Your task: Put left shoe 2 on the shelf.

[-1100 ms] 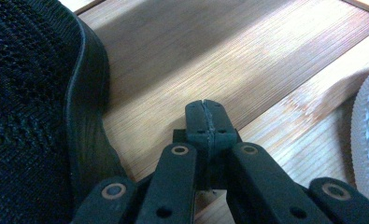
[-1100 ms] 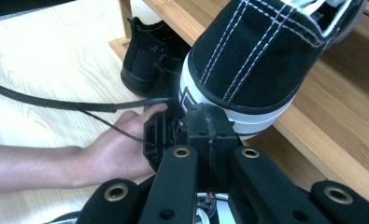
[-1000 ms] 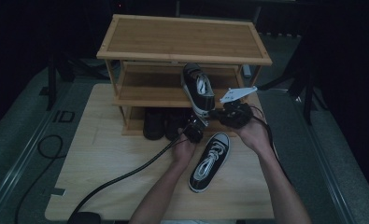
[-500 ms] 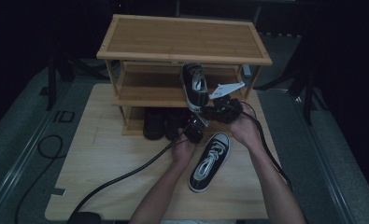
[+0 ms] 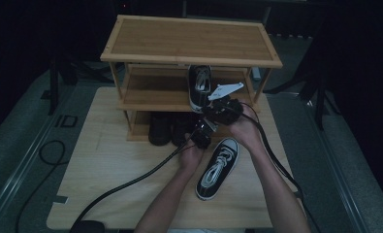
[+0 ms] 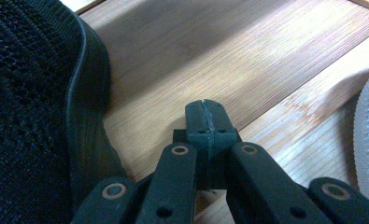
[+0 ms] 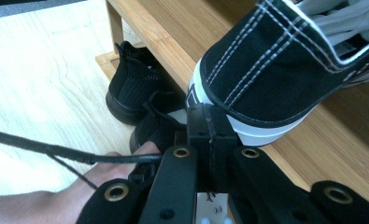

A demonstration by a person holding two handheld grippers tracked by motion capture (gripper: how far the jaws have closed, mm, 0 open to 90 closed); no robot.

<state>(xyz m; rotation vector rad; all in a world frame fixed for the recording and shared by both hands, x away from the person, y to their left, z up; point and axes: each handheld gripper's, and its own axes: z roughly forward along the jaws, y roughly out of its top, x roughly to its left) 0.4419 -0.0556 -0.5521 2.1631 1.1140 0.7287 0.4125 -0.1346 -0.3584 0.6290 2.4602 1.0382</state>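
— What are the fingers doing right now?

— The right gripper's (image 5: 217, 110) fingers (image 7: 198, 128) are pressing flat together, gripping nothing; their tip is meeting the heel of the black canvas sneaker with the white rubber sole (image 7: 275, 70). The left gripper's (image 5: 201, 137) fingers (image 6: 197, 122) are closed and empty too, idling beside the black mesh shoe (image 6: 28, 93) at their 9 o'clock.

— What's just changed?

— A second ago that sneaker was tilting at the front of the slatted bamboo shoe rack (image 5: 189, 41). Now it's lying straight on the middle shelf (image 5: 150, 97), toe pointing to 12 o'clock.

— Meaning?

— I'd say one shoe is nearly stowed. Its matching sneaker (image 5: 218, 167) is waiting on the pale wooden table (image 5: 111, 165), at 6 o'clock from the right gripper.
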